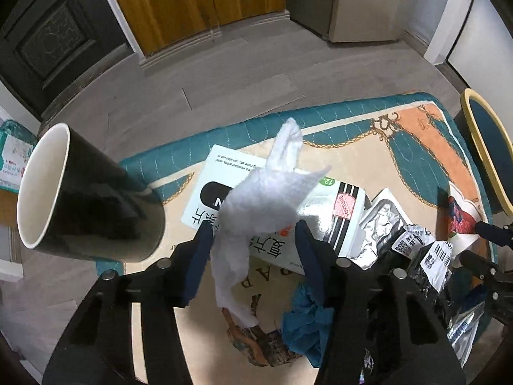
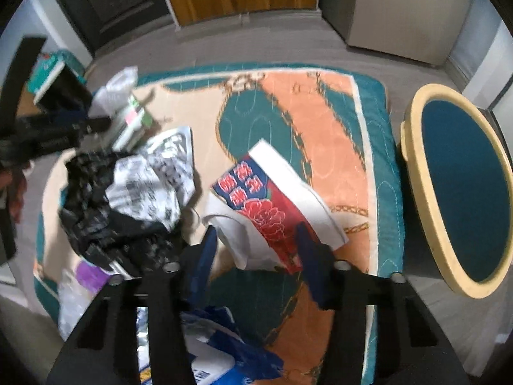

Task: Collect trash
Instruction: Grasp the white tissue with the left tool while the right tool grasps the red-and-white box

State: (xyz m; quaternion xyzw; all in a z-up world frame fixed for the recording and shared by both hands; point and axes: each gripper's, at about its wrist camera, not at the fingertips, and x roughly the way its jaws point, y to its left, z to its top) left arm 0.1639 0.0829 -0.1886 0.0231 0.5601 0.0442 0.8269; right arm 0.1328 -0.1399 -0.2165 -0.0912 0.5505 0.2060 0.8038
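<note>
Working from my left, I had the left gripper [image 1: 253, 240] half closed around a crumpled white tissue [image 1: 256, 205]; its near pad [image 1: 200, 263] brushed the paper while the far pad stood clear, so nothing was clamped. A tall black paper cup [image 1: 86, 192] lay tipped just left of those fingers, probably waiting its turn. The right gripper [image 2: 256, 240] straddled a flattened red-and-blue floral paper carton [image 2: 266, 202] on the quilted teal-and-orange mat [image 2: 336, 122], jaws apart with its edge between them; whether they pinched, I couldn't tell.
</note>
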